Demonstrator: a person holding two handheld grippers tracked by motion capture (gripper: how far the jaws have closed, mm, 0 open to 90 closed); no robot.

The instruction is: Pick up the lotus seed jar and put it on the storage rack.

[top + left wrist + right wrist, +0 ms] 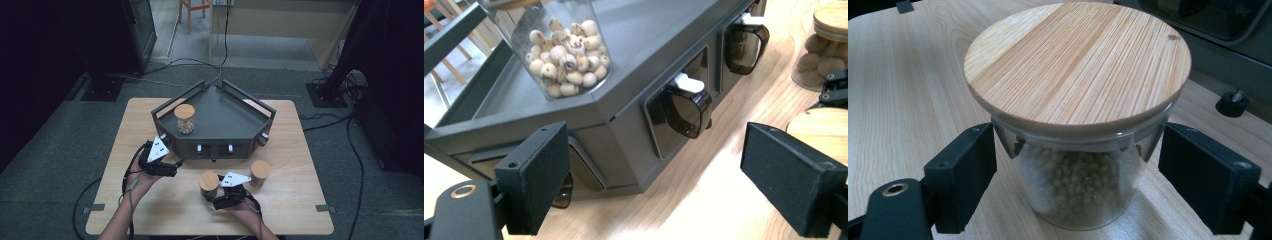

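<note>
A dark grey rack (220,117) stands at the back of the wooden table. On its top sits a glass jar of white seeds (185,119) with a wooden lid, seen up close in the left gripper view (566,55). My left gripper (175,164) hovers open in front of the rack's left corner, nothing between its jaws (656,150). A jar of green beans (1078,190) with a wooden lid stands on the table (209,181). My right gripper (214,196) is shut on it, a pad against the glass on each side (1078,165).
A third wooden-lidded jar (260,171) with brown contents (819,55) stands right of the bean jar. The rack's front carries brown tinted dispensers with white levers (684,110). Bare table (150,210) lies at the front left. Cables run over the floor behind.
</note>
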